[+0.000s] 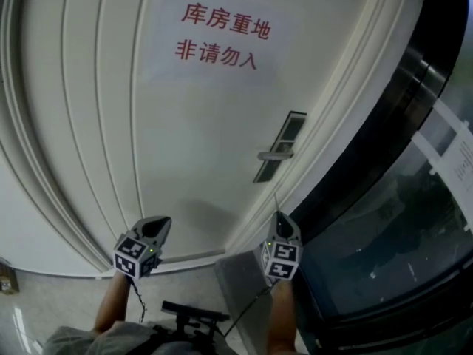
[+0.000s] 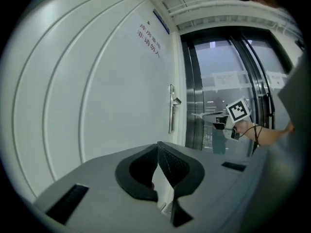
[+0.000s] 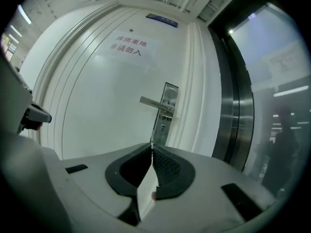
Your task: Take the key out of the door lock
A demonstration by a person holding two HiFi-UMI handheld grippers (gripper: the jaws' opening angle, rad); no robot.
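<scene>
The white door (image 1: 185, 139) carries a dark lock plate (image 1: 281, 146) with a silver lever handle (image 1: 274, 154). In the right gripper view the plate (image 3: 165, 111) shows a keyhole (image 3: 162, 127) below the handle (image 3: 156, 104), with nothing in it. My right gripper (image 3: 151, 150) is shut, and a thin key blade (image 3: 151, 142) sticks out from its tips. It is held a short way back from the lock, right of the door's edge (image 1: 278, 214). My left gripper (image 1: 158, 226) hangs before the door panel, well left of the lock, its jaws shut on nothing (image 2: 158, 147).
A paper sign with red characters (image 1: 222, 34) is stuck on the upper door. To the right of the door frame stand dark glass panels with steel mullions (image 1: 399, 198). Pale floor tiles (image 1: 44, 309) lie below, and a person's forearms (image 1: 111, 305) reach up to both grippers.
</scene>
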